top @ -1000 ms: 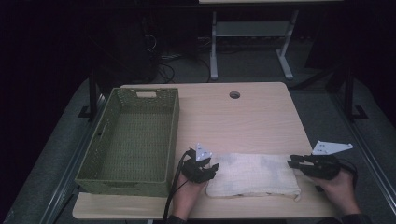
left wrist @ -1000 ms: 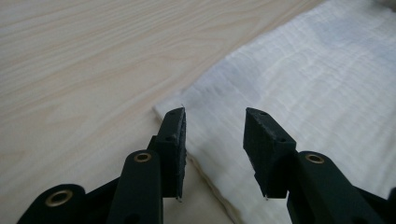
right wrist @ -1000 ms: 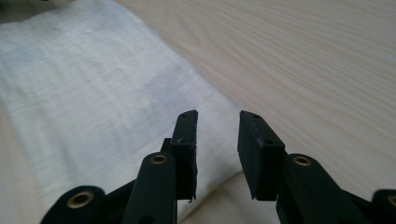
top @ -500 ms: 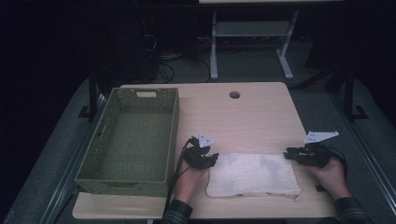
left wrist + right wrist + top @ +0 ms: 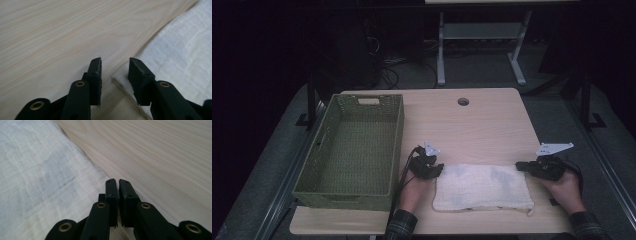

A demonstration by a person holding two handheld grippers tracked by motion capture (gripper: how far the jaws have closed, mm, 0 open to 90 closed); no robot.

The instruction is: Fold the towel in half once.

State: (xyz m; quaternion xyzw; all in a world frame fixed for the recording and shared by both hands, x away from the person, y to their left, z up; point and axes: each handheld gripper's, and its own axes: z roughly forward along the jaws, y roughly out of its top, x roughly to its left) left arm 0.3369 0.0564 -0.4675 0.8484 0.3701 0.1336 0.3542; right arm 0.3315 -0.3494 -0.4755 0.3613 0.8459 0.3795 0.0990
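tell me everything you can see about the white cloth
The cloth is off-white with a woven, faintly gridded texture, a stitched hem and some greyish patches. It lies flat and folded into a rectangle on the table near the front edge, right of the basket. The left gripper straddles one corner, jaws apart. The right gripper is shut at the opposite edge; whether it pinches fabric cannot be told.

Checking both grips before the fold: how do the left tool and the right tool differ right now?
The left tool has a clear gap between its jaws, straddling the cloth corner; the right tool has its jaws together at the cloth's edge. The left tool's jaws have just been closing without yet pressing the cloth; whether the right tool pinches any cloth cannot be told. Both sit low at the cloth's far corners.
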